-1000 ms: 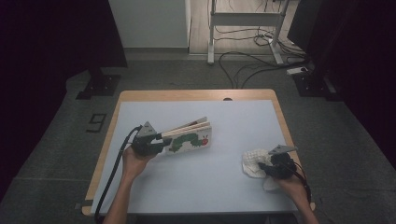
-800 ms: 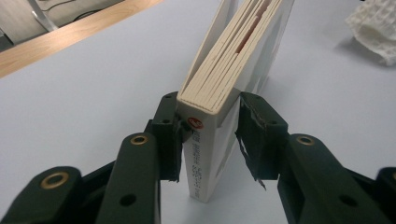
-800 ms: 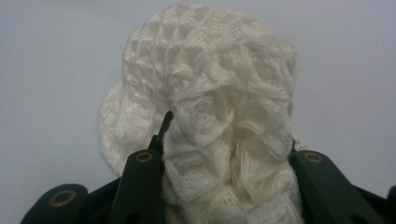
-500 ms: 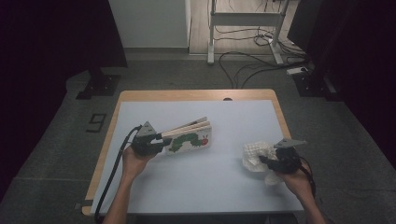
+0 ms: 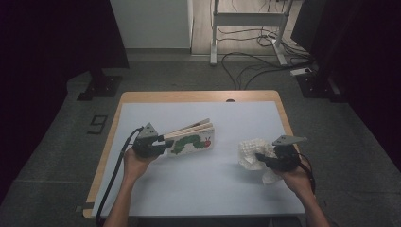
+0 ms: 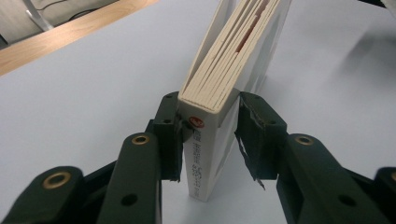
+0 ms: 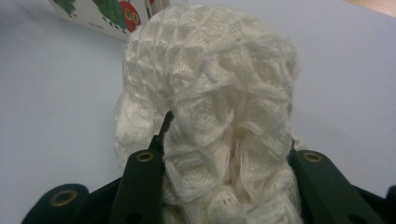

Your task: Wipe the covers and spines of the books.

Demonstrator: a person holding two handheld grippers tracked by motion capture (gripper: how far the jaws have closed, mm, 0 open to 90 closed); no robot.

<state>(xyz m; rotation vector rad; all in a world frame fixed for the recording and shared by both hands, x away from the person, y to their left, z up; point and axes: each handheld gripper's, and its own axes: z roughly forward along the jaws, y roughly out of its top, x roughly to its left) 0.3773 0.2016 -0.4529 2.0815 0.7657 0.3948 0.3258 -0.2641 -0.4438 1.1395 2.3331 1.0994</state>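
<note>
While the left gripper (image 5: 158, 144) clamps the spine end of a board book (image 5: 193, 140), its two black jaws press one on each cover, as the left gripper view shows, with the book (image 6: 232, 79) standing on edge and its thick pages fanning slightly apart beyond the jaws. In the high view the book stretches away from that gripper toward the middle of the pale blue table (image 5: 198, 184), its caterpillar cover facing the person. The right gripper (image 5: 261, 158) is shut on a bunched white mesh cloth (image 5: 250, 150), and the right gripper view shows the cloth (image 7: 219, 102) bulging up between and over its jaws, hiding their tips. Book and cloth lie well apart, each at its own gripper; a corner of the book's cover shows beyond the cloth in the right gripper view.
</note>
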